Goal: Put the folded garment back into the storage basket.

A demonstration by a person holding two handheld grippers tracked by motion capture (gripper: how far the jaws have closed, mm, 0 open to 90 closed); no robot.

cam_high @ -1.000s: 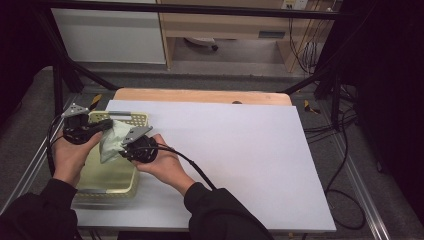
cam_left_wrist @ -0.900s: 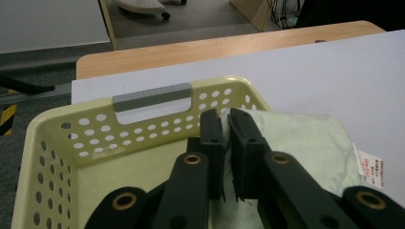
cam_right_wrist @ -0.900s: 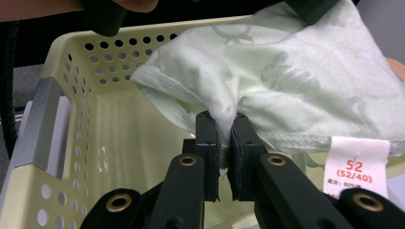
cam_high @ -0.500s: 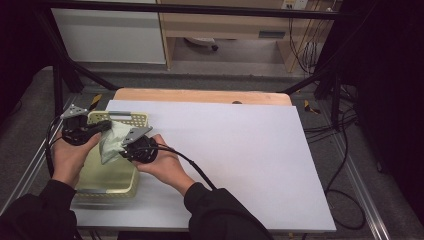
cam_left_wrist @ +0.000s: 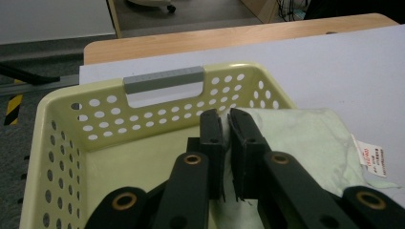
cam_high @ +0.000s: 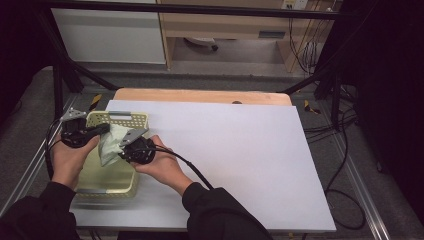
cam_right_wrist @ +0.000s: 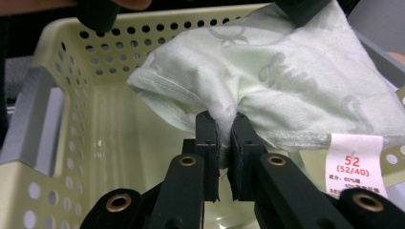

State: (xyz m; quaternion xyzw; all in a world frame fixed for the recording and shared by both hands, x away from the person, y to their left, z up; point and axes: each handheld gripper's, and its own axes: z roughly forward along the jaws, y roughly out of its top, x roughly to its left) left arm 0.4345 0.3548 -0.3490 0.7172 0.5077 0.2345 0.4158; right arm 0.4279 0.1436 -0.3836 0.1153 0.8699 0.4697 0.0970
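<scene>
High view: we are holding a pale green cloth (cam_high: 109, 146) above the yellow perforated basket (cam_high: 118, 119), which is sitting at the left end of the white surface (cam_high: 235, 155), near the front edge. Our left gripper (cam_high: 102, 129) is reaching in from the left over the basket's rim and our right gripper (cam_high: 121, 150) is coming in from the right, both meeting the cloth, which is hanging between them over the basket's opening. Left gripper view: we are looking along the left gripper (cam_left_wrist: 224, 143), its jaws pressed together on a fold of the cloth (cam_left_wrist: 305, 138); the cloth is spreading right over the basket's rim, its white tag (cam_left_wrist: 371, 156) lying over the white surface (cam_left_wrist: 334, 67), and the basket (cam_left_wrist: 95, 119) is showing its grey handle (cam_left_wrist: 164, 79) at the far wall. Right gripper view: the right gripper (cam_right_wrist: 225, 138) is clamped on a bunched bit of the cloth (cam_right_wrist: 267, 81), which is hanging over the basket (cam_right_wrist: 71, 157); the white tag (cam_right_wrist: 357, 169) with red print is dangling at the right. The left gripper's black jaw tips are pinching the cloth's top edge.
</scene>
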